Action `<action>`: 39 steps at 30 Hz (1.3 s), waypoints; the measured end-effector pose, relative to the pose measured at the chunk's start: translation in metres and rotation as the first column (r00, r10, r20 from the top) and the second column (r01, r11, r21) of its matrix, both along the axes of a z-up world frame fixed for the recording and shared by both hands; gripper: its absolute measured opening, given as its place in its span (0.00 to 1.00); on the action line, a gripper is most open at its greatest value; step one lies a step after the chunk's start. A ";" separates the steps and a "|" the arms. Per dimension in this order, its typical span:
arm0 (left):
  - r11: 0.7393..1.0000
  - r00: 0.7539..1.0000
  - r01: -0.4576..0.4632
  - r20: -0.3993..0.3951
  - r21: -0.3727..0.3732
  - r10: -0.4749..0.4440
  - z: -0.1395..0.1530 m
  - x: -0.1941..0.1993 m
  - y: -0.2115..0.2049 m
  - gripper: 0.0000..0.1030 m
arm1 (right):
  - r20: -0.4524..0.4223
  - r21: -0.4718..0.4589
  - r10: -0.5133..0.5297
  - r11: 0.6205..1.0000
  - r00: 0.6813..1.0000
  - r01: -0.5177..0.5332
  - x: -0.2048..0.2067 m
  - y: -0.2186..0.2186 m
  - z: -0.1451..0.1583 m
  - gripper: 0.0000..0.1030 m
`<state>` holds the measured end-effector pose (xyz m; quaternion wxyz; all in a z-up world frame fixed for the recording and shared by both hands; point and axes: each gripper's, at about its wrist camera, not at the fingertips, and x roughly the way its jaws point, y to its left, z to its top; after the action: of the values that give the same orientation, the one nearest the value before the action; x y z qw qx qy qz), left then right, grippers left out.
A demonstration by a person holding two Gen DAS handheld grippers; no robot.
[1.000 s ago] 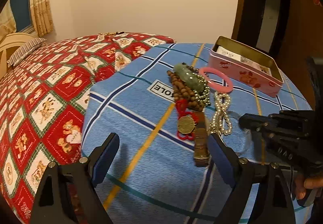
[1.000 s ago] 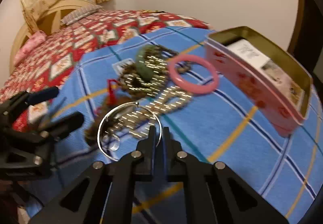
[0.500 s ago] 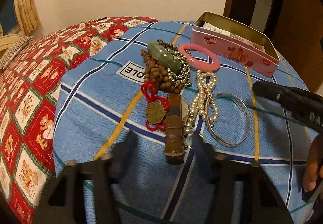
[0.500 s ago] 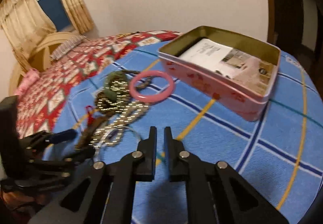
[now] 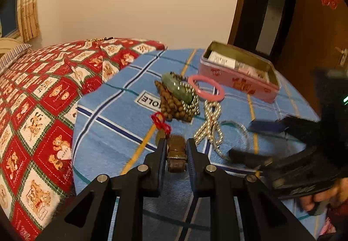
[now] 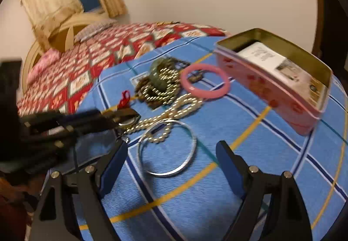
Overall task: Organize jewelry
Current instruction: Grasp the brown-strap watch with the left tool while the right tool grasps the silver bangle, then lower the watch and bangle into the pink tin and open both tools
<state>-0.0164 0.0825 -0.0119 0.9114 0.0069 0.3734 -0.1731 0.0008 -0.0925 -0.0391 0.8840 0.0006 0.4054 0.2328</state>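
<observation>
Jewelry lies on a blue plaid cloth [image 5: 113, 123]. My left gripper [image 5: 176, 145] is shut on a brown leather watch strap [image 5: 176, 154], with a red knot charm [image 5: 161, 124] just beyond it. My right gripper [image 6: 171, 151] is open and empty, over a silver bangle [image 6: 167, 147] on the cloth. A pearl necklace [image 6: 174, 108], a pink bangle [image 6: 205, 83], a green jade bangle [image 5: 177, 88] and brown wooden beads [image 5: 171, 104] lie behind. An open pink tin [image 6: 274, 86] holding cards stands at the right.
A red patchwork quilt [image 5: 39, 93] covers the bed to the left. A wooden headboard and a pillow [image 6: 95, 26] are at the far end. A dark doorway [image 5: 261, 12] is behind the tin. The left gripper [image 6: 118, 118] crosses the right wrist view at left.
My left gripper has moved forward and closed on the watch strap. My right gripper has let go of the silver bangle, which now lies on the cloth, and has opened wide.
</observation>
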 end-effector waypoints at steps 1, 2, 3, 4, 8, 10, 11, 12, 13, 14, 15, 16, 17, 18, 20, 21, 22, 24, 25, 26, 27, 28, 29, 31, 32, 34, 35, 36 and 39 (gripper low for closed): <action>1.000 1.000 -0.002 0.007 -0.009 0.002 0.002 0.000 0.001 0.18 | -0.012 -0.013 0.021 1.000 1.000 -0.022 0.002 0.006 -0.004 0.84; 1.000 1.000 -0.006 0.023 -0.022 0.007 0.006 -0.001 0.005 0.18 | -0.023 -0.026 0.032 0.999 0.999 -0.033 0.004 0.010 -0.007 0.84; 1.000 0.999 -0.009 0.033 -0.030 0.010 0.009 -0.002 0.006 0.18 | -0.034 -0.046 0.038 0.998 0.999 -0.040 0.006 0.014 -0.010 0.84; 0.999 0.999 -0.014 0.041 -0.037 0.016 0.011 -0.003 0.007 0.18 | -0.037 -0.081 0.040 0.996 0.999 -0.043 0.007 0.020 -0.013 0.84; 0.999 0.998 -0.017 0.066 -0.050 0.020 0.018 -0.003 0.010 0.18 | 0.003 -0.214 0.048 0.976 0.999 -0.046 0.005 0.031 -0.015 0.68; 0.998 0.997 -0.009 0.078 -0.061 0.014 0.022 -0.005 0.010 0.18 | -0.008 -0.195 0.046 0.980 0.999 -0.047 0.006 0.026 -0.015 0.68; 0.998 0.996 -0.008 0.084 -0.069 0.014 0.025 -0.005 0.010 0.18 | -0.012 -0.182 0.038 0.983 0.999 -0.040 0.006 0.022 -0.014 0.68; 0.997 0.996 -0.007 0.087 -0.076 0.014 0.026 -0.005 0.010 0.18 | -0.015 -0.171 0.028 0.985 0.999 -0.030 0.006 0.018 -0.014 0.68; 0.997 0.996 -0.005 0.091 -0.081 0.013 0.029 -0.006 0.009 0.18 | -0.019 -0.152 0.014 0.988 1.000 -0.016 0.004 0.012 -0.013 0.68; 0.996 0.995 -0.003 0.097 -0.085 0.011 0.032 -0.005 0.007 0.18 | -0.024 -0.123 0.003 0.992 1.000 -0.006 0.003 0.006 -0.011 0.68; 0.996 0.994 0.005 0.109 -0.087 0.005 0.036 -0.005 0.005 0.18 | -0.025 -0.095 -0.005 0.996 1.000 0.003 0.002 0.001 -0.009 0.68; 0.996 0.993 0.013 0.120 -0.088 -0.003 0.040 -0.005 0.002 0.18 | -0.020 -0.067 -0.023 0.998 1.000 0.021 0.000 -0.006 -0.005 0.68; 0.995 0.991 0.024 0.131 -0.093 -0.012 0.045 -0.004 -0.001 0.18 | -0.008 -0.055 -0.036 0.998 0.999 0.036 -0.002 -0.011 0.000 0.68; 0.994 0.990 0.039 0.141 -0.103 -0.024 0.051 -0.001 -0.006 0.18 | 0.006 -0.046 -0.047 0.998 0.999 0.047 -0.002 -0.014 0.005 0.68; 0.992 0.986 0.063 0.158 -0.111 -0.044 0.060 0.005 -0.017 0.18 | 0.048 -0.013 -0.075 0.997 0.996 0.076 -0.003 -0.026 0.020 0.68; 0.992 0.984 0.070 0.168 -0.108 -0.051 0.063 0.009 -0.022 0.18 | 0.071 0.000 -0.096 0.995 0.993 0.096 -0.003 -0.032 0.028 0.68; 0.992 0.982 0.075 0.179 -0.105 -0.056 0.066 0.013 -0.029 0.18 | 0.107 0.010 -0.130 0.991 0.986 0.130 -0.001 -0.042 0.039 0.68; 0.989 0.977 0.093 0.201 -0.113 -0.068 0.074 0.028 -0.047 0.18 | 0.165 0.009 -0.185 0.982 0.969 0.186 0.006 -0.056 0.053 0.68; 0.988 0.976 0.100 0.204 -0.120 -0.075 0.076 0.034 -0.053 0.18 | 0.188 0.006 -0.222 0.974 0.957 0.225 0.011 -0.065 0.060 0.68; 0.985 0.975 0.110 0.205 -0.130 -0.082 0.078 0.045 -0.064 0.18 | 0.195 0.006 -0.249 0.967 0.949 0.253 0.018 -0.072 0.063 0.68; 0.984 0.975 0.114 0.207 -0.137 -0.085 0.079 0.051 -0.072 0.18 | 0.200 0.007 -0.280 0.959 0.939 0.284 0.024 -0.080 0.065 0.68; 0.983 0.973 0.120 0.212 -0.142 -0.088 0.081 0.057 -0.081 0.18 | 0.206 0.005 -0.323 0.944 0.924 0.329 0.034 -0.090 0.065 0.68; 0.981 0.971 0.126 0.219 -0.148 -0.092 0.081 0.069 -0.093 0.18 | 0.210 0.003 -0.352 0.933 0.912 0.359 0.040 -0.098 0.065 0.68; 0.977 0.971 0.139 0.219 -0.163 -0.101 0.080 0.086 -0.107 0.18 | 0.207 0.008 -0.413 0.907 0.887 0.421 0.056 -0.114 0.061 0.68; 0.974 0.971 0.147 0.213 -0.170 -0.109 0.078 0.095 -0.116 0.18 | 0.203 0.011 -0.433 0.898 0.878 0.441 0.062 -0.120 0.059 0.68; 0.974 0.974 0.151 0.195 -0.169 -0.117 0.070 0.114 -0.134 0.18 | 0.195 0.005 -0.469 0.879 0.861 0.477 0.075 -0.129 0.053 0.68; 0.976 0.975 0.150 0.187 -0.157 -0.119 0.065 0.122 -0.142 0.18 | 0.188 0.005 -0.481 0.872 0.857 0.489 0.081 -0.133 0.050 0.68; 0.980 0.977 0.145 0.173 -0.139 -0.120 0.057 0.134 -0.153 0.18 | 0.176 0.009 -0.493 0.866 0.852 0.499 0.088 -0.137 0.045 0.68; 0.985 0.984 0.138 0.128 -0.106 -0.124 0.041 0.153 -0.172 0.18 | 0.160 0.004 -0.501 0.862 0.850 0.507 0.101 -0.143 0.037 0.68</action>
<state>0.1364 -0.0898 0.0296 0.9178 -0.0102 0.3058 -0.2531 0.1016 -0.2351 -0.0020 0.9428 0.0719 0.3253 -0.0157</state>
